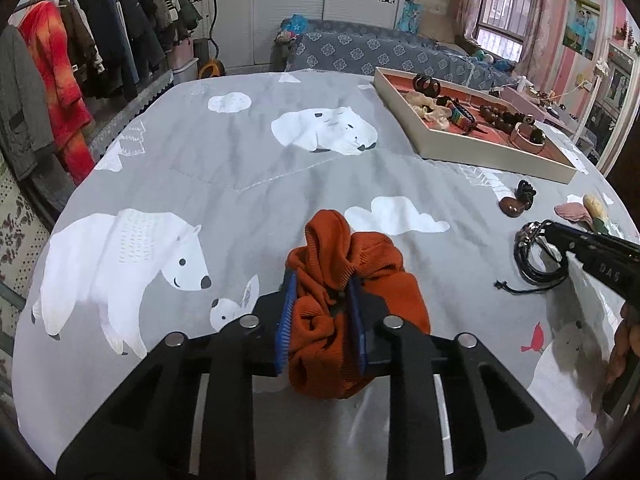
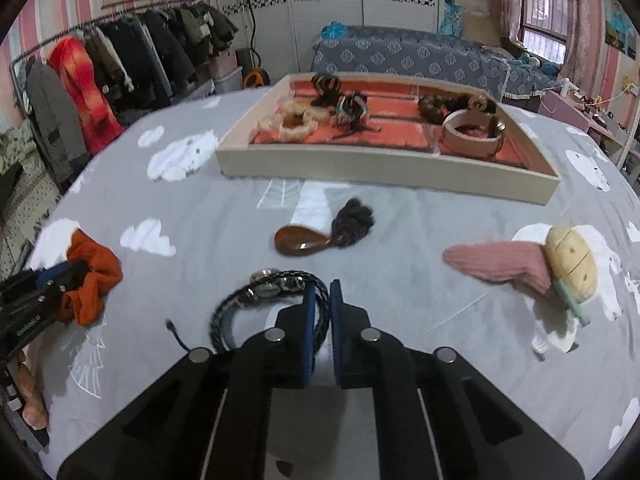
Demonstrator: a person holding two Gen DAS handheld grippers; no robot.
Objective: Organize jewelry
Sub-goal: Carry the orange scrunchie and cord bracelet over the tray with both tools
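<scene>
On the grey bear-print bedspread, my left gripper (image 1: 321, 280) is shut on an orange scrunchie (image 1: 372, 264), which bunches between the blue pads. From the right wrist view, the same scrunchie (image 2: 96, 276) and left gripper (image 2: 68, 276) sit at the far left. My right gripper (image 2: 320, 292) is shut on one side of a black braided bracelet (image 2: 240, 300) with metal beads, lying on the bedspread. In the left wrist view, the right gripper (image 1: 548, 228) pinches that bracelet (image 1: 536, 268) at the right edge. A cream tray (image 2: 380, 168) with an orange lining holds several pieces.
Between bracelet and tray lies a brown clip with a dark tassel (image 2: 300, 242). A pink knit hair piece with a yellowish ornament (image 2: 500, 264) lies to the right. A clothes rack (image 1: 80, 60) stands left of the bed and a blue sofa (image 1: 380, 52) behind it.
</scene>
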